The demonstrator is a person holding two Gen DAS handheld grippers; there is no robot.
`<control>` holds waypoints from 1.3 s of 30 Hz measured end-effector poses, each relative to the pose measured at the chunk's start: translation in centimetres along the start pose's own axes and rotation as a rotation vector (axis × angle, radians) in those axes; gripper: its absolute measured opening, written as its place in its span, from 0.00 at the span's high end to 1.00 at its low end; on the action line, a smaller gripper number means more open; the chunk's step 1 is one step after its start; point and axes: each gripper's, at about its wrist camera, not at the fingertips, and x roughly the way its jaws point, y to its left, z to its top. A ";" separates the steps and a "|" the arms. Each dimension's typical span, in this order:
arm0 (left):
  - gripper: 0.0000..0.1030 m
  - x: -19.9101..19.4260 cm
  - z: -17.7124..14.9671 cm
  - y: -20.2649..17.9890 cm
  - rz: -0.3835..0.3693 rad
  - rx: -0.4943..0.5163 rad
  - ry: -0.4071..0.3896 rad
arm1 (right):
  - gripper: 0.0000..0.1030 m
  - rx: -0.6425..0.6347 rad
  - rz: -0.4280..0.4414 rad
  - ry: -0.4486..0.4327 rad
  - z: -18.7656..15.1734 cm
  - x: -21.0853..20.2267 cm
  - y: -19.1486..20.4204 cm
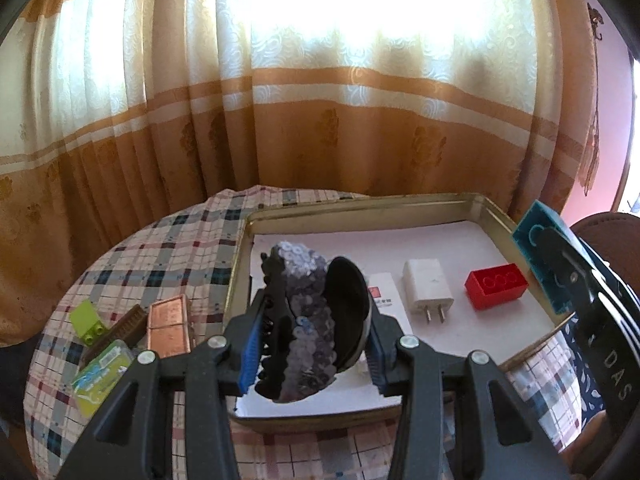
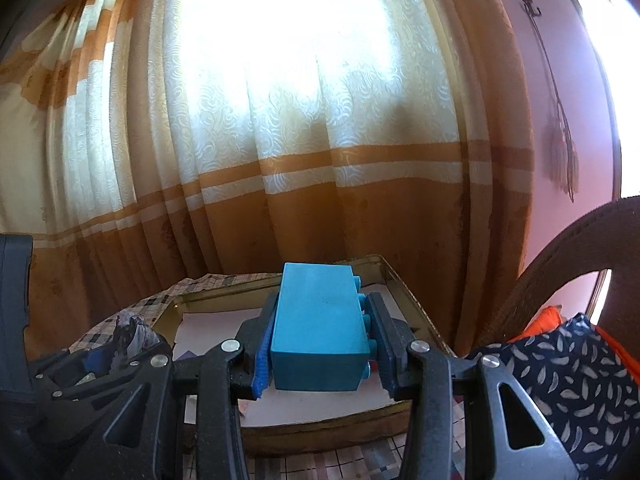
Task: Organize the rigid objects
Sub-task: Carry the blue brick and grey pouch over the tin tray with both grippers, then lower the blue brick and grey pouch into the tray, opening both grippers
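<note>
My left gripper (image 1: 310, 320) is shut on a black hair claw clip (image 1: 308, 312) covered in silvery sequins, held above the near left part of a gold tin tray (image 1: 360, 206) lined with white paper. Inside the tray lie a white box with a red mark (image 1: 386, 300), a white charger plug (image 1: 426, 286) and a red toy brick (image 1: 496, 286). My right gripper (image 2: 320, 312) is shut on a teal toy brick (image 2: 320, 328), studs facing right, over the tray's (image 2: 416, 312) near right side. That brick (image 1: 538, 248) shows at the tray's right rim in the left wrist view.
Left of the tray on the plaid tablecloth (image 1: 160, 256) lie a lime green brick (image 1: 88, 320), a brown comb-like piece (image 1: 124, 328), a copper box (image 1: 168, 326) and a green-yellow plastic case (image 1: 102, 372). Curtains hang behind. A brown chair (image 2: 560, 260) with a navy patterned cushion (image 2: 560, 380) stands right.
</note>
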 end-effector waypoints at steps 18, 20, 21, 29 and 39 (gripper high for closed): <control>0.59 3.3 0.0 -0.2 0.013 -0.027 0.038 | 0.56 -0.047 -0.002 0.029 0.1 1.9 0.8; 0.59 3.6 -0.2 -0.2 0.008 -0.034 0.047 | 0.56 -0.053 -0.002 0.039 0.0 2.2 0.9; 0.59 3.7 -0.3 -0.2 0.009 -0.035 0.051 | 0.56 -0.055 -0.003 0.042 0.0 2.3 1.0; 0.59 4.2 -0.4 -0.3 0.008 -0.037 0.059 | 0.56 -0.058 -0.005 0.097 -0.1 3.4 1.1; 0.59 4.5 -0.2 -0.7 0.006 -0.035 0.059 | 0.56 -0.078 0.002 0.115 -0.2 3.7 1.5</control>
